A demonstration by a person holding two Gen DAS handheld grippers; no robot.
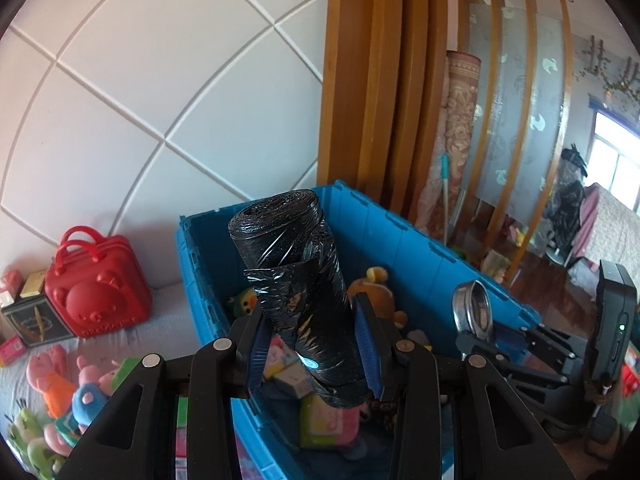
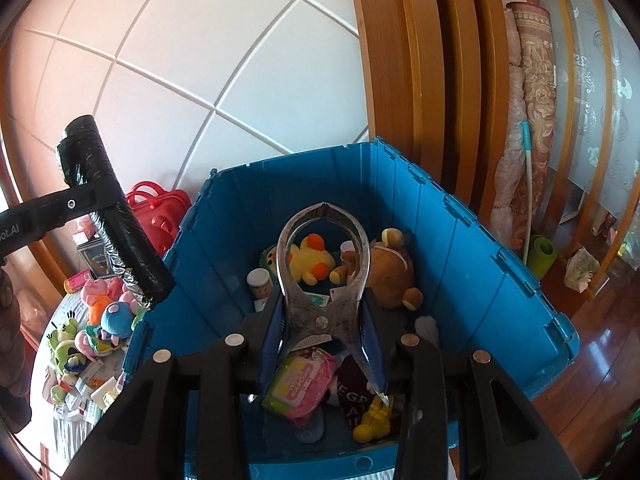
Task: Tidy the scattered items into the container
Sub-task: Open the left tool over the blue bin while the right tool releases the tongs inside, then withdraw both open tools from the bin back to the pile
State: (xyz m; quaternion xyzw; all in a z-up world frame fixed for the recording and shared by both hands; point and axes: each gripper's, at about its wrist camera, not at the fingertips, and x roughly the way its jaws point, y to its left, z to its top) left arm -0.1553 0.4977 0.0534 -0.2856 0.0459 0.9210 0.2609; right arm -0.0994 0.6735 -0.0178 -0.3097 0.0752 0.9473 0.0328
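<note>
My left gripper [image 1: 310, 320] is shut on a black roll of plastic bags [image 1: 296, 264], which stands upright between the blue pads over the near left corner of the blue crate [image 1: 420, 248]. My right gripper [image 2: 323, 304] is shut on a metal spring clamp [image 2: 322, 264], whose looped jaws point away over the inside of the crate [image 2: 460, 264]. In the right wrist view the left gripper [image 2: 104, 196] and its roll [image 2: 116, 216] hang at the crate's left wall. The clamp [image 1: 474, 308] shows at the right in the left wrist view.
Inside the crate lie a yellow duck plush [image 2: 310, 258], a brown bear plush [image 2: 390, 272], a pink wipes pack [image 2: 304, 384] and a jar [image 2: 260, 280]. Left of it are a red case [image 1: 96, 292], plush toys [image 2: 108, 316] and small boxes. A wooden slatted partition [image 1: 380, 80] stands behind.
</note>
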